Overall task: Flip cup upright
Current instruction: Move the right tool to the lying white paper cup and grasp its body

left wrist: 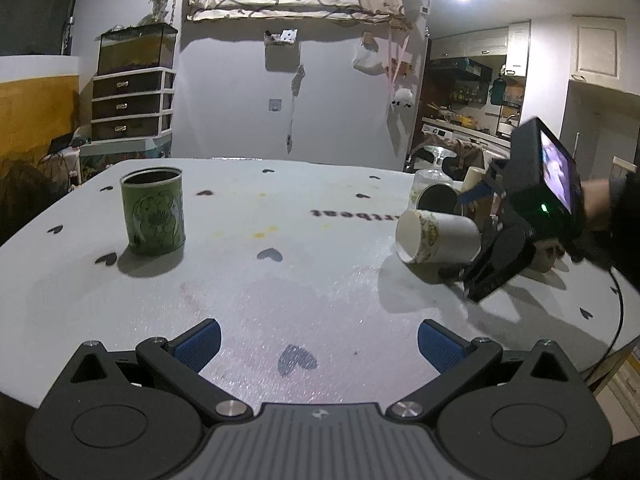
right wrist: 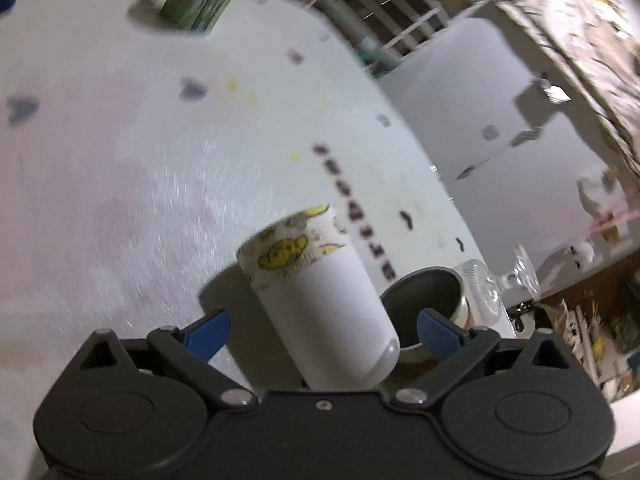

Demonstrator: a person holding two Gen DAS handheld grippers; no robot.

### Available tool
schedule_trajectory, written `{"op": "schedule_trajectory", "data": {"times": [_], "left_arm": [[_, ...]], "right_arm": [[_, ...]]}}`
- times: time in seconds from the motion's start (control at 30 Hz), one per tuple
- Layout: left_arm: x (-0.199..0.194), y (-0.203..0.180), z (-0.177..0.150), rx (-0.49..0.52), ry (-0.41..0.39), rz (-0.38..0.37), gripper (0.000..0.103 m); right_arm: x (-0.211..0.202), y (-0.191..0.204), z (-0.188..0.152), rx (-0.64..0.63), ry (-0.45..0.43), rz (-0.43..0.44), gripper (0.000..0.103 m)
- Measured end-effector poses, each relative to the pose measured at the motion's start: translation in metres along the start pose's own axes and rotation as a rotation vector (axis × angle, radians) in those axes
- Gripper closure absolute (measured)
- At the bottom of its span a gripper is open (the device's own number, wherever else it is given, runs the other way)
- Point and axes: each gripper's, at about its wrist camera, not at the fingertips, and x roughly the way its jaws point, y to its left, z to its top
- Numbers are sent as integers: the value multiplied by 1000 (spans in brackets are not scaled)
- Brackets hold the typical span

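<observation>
Right wrist shows my right gripper [right wrist: 323, 330] spread wide around the cup [right wrist: 320, 300], which lies tipped between the pads, untouched, so I can clamp and turn it; left gripper [left wrist: 319, 342] waits open.

A white table [left wrist: 320, 240] printed with dark hearts and lettering is carrying a green tin [left wrist: 153, 211] standing upright at its left, a white cup [left wrist: 438, 236] lying on its side at the right, and a dark open can [left wrist: 437, 199] and clear glass [left wrist: 430, 178] sitting just behind the cup
</observation>
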Motion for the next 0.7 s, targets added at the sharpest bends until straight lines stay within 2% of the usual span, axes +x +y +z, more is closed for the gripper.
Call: {"op": "schedule_trajectory", "data": {"times": [0.07, 0.13, 0.2, 0.27, 0.37, 0.43, 0.5, 0.6, 0.67, 0.7], "left_arm": [[0, 2, -2, -2, 2, 4, 0], [0, 6, -3, -11, 1, 5, 0], [1, 8, -3, -19, 1, 4, 0], [1, 10, -4, -24, 2, 3, 0], [1, 11, -4, -28, 3, -2, 0], [2, 9, -4, -29, 3, -6, 0], [2, 8, -4, -26, 2, -11, 0], [4, 5, -4, -24, 6, -19, 0], [4, 4, -4, -19, 6, -22, 0], [3, 4, -5, -17, 5, -23, 0]], "right_arm": [[4, -2, 3, -37, 24, -14, 4], [10, -7, 4, -62, 66, -9, 10], [10, -12, 2, -62, 85, 25, 17], [9, -16, 4, -46, 92, 64, 29], [-1, -17, 5, -4, 116, 115, 33], [-9, -20, 3, 39, 115, 176, 41], [-19, -20, -1, 101, 117, 247, 42], [-37, -12, -5, 142, 88, 311, 44], [-43, -5, -5, 181, 67, 305, 38], [-44, -4, -4, 221, 57, 295, 28]]}}
